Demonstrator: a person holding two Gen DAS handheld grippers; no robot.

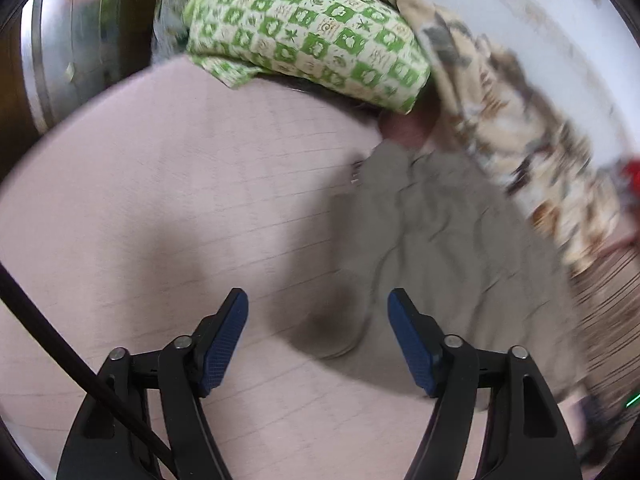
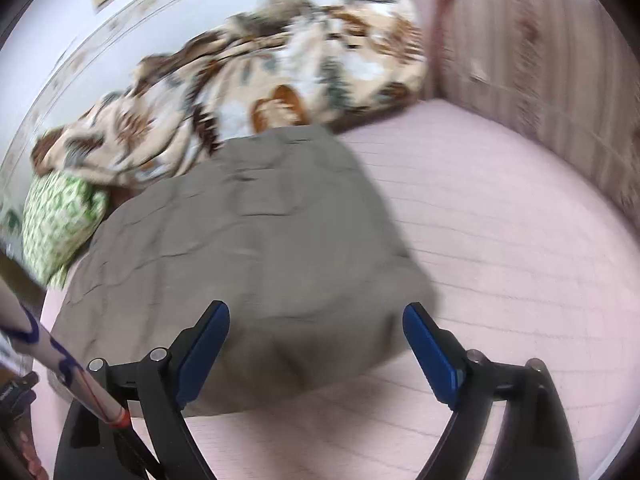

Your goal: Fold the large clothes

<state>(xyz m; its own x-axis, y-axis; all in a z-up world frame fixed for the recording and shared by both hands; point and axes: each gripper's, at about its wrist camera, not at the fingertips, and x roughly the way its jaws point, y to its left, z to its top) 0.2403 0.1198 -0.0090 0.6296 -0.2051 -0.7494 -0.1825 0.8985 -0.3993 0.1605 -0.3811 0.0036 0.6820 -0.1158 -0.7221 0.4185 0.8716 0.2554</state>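
Two wrist-cam views over a pale pink bed sheet [image 1: 160,200] w/ faint stitched lines. Open room: left view shows a wide bare stretch of sheet in front of and to the left of the left gripper [image 1: 318,312]; right view shows bare sheet to the right of the right gripper [image 2: 316,320], running to a pink striped padded edge [image 2: 540,60] at far right. The far side is crowded: a green-and-cream checked pillow [image 1: 304,32], a cream blanket w/ brown and grey print [image 2: 248,80] bunched along a white wall [image 2: 80,32].

Task item: a grey-khaki garment [image 2: 248,240], folded into a rough block, flat on the sheet. Surface creased, edges soft. It lies just ahead of the right gripper, its near edge reaching between the blue pads [image 2: 204,356] in that view; in the left view it sits right of centre, its far end meeting the blanket and pillow.

Both tongs released: jaws wide apart, pads not pressing anything. Whether right pads touch the cloth: can't tell.

Hard to read: both frames motion-blurred, esp. edges. A red item [image 1: 632,176] at right rim is cut off. A white pole w/ blue marks [image 2: 60,356] crosses the lower left of right view, partly hidden.
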